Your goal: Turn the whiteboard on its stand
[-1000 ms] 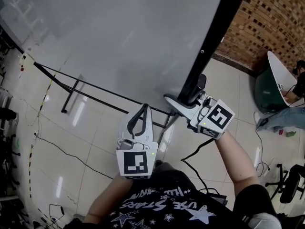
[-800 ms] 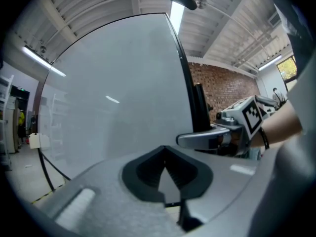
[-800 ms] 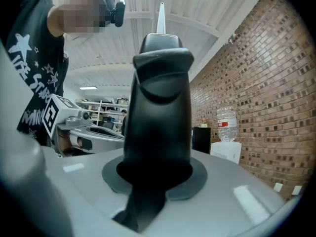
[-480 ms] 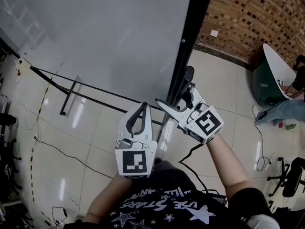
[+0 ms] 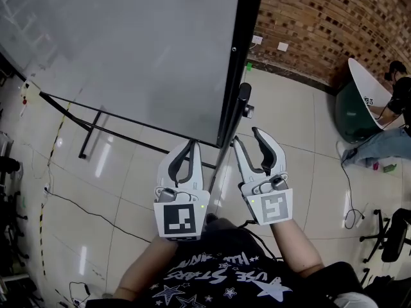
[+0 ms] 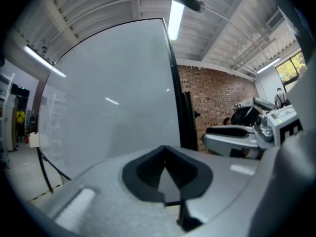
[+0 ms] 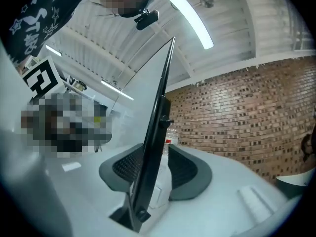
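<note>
One slip worries us: the whiteboard (image 5: 128,43) stands upright ahead, its edge between the jaws of our right hand-held gripper (image 5: 245,135), half-open, just narrowing, not pinching. Our left hand-held gripper (image 5: 191,144) is closed, empty. Push now and we glance off.

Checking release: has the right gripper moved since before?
Yes: the right gripper swung back from the stand post toward the left gripper; jaws just closing, whiteboard frame between, unpressed.

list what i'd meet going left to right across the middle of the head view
stand foot → left gripper → right gripper → seated person
</note>
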Demonstrator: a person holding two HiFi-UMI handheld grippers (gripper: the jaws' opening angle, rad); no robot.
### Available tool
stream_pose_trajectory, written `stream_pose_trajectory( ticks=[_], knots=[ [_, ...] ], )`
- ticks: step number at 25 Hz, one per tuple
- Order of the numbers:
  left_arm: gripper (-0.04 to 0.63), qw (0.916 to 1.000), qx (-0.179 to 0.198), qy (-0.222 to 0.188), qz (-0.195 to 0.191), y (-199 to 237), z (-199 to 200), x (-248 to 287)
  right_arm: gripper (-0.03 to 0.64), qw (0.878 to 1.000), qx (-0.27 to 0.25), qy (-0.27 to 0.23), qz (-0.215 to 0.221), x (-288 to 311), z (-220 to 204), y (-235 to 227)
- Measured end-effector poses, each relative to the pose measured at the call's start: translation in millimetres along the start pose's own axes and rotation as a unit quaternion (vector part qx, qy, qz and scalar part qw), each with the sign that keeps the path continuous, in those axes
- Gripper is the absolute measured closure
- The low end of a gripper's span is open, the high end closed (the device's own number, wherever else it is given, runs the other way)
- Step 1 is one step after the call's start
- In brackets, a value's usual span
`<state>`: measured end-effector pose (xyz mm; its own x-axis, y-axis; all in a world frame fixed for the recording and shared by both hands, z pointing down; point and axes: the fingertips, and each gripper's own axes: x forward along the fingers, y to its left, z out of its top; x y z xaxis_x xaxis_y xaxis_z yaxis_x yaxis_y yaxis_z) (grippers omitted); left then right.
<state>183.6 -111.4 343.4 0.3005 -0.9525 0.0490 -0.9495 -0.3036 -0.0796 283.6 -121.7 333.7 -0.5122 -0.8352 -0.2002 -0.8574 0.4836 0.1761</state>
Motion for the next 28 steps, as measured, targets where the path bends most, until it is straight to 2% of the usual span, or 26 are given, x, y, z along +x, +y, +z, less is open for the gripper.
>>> stream_pose_trajectory(
  ticks=[2,6,12,18,28],
  knots=[
    [0.589,1.0,-0.001,-0.003,-0.002,-3.5,1.2,-4.6,0.526,1.0,-0.001,-0.002,-0.013,-7.1,7.3,6.9],
    [0.589,1.0,-0.007,-0.005,0.005,-6.6,1.2,-16.5,0.601,1.0,0.019,-0.01,-0.011,-13.5,19.2,24.3],
    [0.589,0.9996,-0.012,0.002,0.023,0.0,-3.8,-34.4,0.608,0.999,0.035,-0.004,0.036,-5.7,24.9,55.8],
    [0.589,0.9979,-0.018,0.006,0.062,23.2,-6.5,-47.6,0.607,0.995,0.049,0.017,0.091,5.8,16.9,86.5],
    [0.589,0.9951,-0.029,0.011,0.094,37.3,-13.7,-60.0,0.608,0.99,0.045,0.033,0.128,12.0,10.6,104.7]
  ],
)
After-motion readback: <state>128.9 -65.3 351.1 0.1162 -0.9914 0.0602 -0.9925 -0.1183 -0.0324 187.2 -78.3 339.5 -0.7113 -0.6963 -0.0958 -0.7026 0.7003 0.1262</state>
